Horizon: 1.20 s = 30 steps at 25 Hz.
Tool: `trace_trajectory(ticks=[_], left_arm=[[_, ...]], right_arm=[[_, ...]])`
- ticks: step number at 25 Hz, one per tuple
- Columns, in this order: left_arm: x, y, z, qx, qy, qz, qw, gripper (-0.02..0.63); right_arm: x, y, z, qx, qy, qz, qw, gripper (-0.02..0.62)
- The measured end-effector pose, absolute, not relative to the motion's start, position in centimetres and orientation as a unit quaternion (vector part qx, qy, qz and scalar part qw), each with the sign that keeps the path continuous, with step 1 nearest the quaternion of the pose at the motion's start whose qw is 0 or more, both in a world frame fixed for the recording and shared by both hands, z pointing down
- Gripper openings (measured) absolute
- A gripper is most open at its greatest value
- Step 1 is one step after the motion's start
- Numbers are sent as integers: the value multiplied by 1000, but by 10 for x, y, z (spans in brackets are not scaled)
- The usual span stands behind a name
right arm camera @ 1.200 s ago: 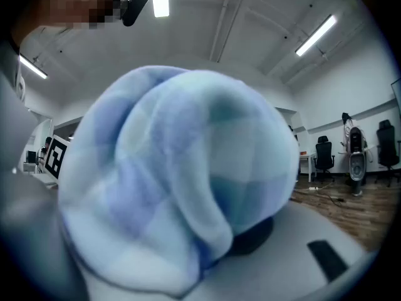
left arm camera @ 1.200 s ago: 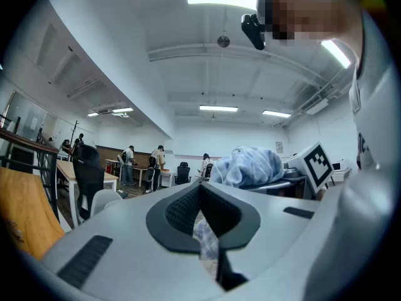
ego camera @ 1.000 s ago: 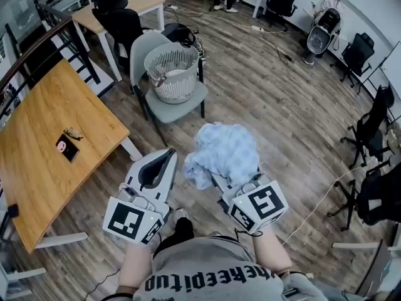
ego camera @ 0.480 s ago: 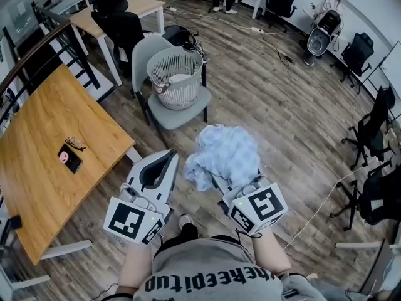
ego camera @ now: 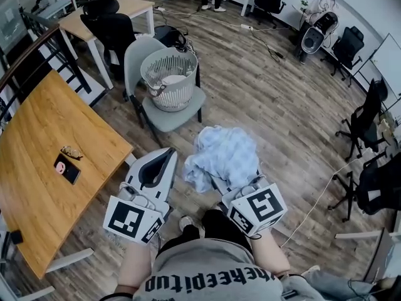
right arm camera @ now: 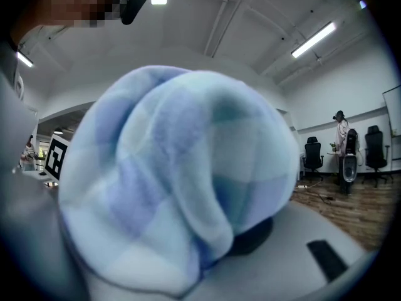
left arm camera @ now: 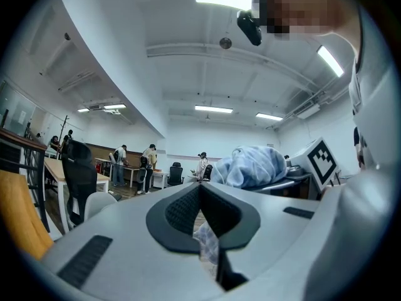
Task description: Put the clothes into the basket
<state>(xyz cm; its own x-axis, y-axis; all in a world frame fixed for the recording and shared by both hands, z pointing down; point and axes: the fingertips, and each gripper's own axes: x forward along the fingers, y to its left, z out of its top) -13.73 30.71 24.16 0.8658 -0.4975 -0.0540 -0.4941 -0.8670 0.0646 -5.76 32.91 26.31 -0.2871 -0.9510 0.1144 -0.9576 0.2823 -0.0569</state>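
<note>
1. While the wooden counter [ego camera: 37, 162] is sitting off to the left, uninvolved, the grey chair [ego camera: 172, 113] ahead is carrying the target.
2. Basket [ego camera: 169, 74] is standing on that seat, well apart from the load.
3. Blue clothes [ego camera: 224, 152] are riding bunched in the right tongs [ego camera: 233, 184], which are clenching them. Looks like the carry step.
4. Left tongs [ego camera: 155, 168] are sitting clenched, holding nothing.
5. Next move, as I'm reading it: closing in, getting over the rim, releasing.
</note>
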Motion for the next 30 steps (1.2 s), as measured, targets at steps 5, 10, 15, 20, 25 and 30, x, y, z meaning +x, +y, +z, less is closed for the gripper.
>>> trace_trajectory(ticks=[5,10,15,20,25,30], left_arm=[[-132,298,245,966,-256,-39,26,14],[-132,279,244,963,-263,-42,26,14],[-128,262,243,961,-272,-40,22,14],[-118,239,244,957,-285,-46,30,14],[-107,215,243,952,-299,-48,35,14],[-91,195,244,948,-314,-44,34,14]], right_arm=[[-55,320,268,598,-798,60,43,222],[-53,299,268,593,-801,60,45,221],[-49,280,267,585,-808,60,45,221],[-41,255,268,572,-816,59,47,221],[-29,228,265,561,-824,56,50,221],[-12,204,264,549,-832,55,49,220]])
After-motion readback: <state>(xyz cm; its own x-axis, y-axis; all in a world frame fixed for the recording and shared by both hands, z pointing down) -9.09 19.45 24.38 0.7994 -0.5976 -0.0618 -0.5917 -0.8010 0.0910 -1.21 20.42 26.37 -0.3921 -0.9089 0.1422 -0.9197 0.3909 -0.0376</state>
